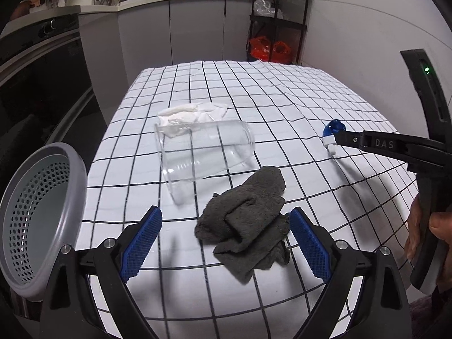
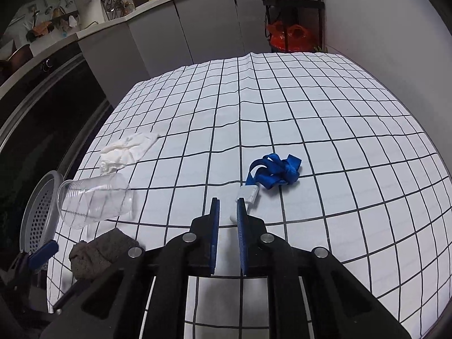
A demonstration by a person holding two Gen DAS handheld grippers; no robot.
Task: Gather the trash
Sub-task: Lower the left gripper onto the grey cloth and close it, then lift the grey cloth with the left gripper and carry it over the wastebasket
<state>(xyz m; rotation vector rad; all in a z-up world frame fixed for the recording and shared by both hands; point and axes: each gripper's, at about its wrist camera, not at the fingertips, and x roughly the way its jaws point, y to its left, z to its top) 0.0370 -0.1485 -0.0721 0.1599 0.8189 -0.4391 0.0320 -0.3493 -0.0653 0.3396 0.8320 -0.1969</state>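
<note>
- We see the left gripper with its blue pads spread wide, nothing pressed between them; a crumpled grey cloth lies on the table between and just beyond the pads.
- The right gripper has its jaws drawn nearly together; whether they pinch anything we cannot tell. A small white piece, joined to a tangled blue strap, sits just beside the right pad, partly hidden behind it.
- A clear plastic cup lies on its side on the checked tablecloth, its walls hard to trace against the grid.
- A crumpled white tissue lies just beyond the cup, partly seen through it.
- A grey perforated basket stands at the table's left edge, cut off by the left-wrist view's border.
- A hand on the right gripper's handle is only partly visible.
</note>
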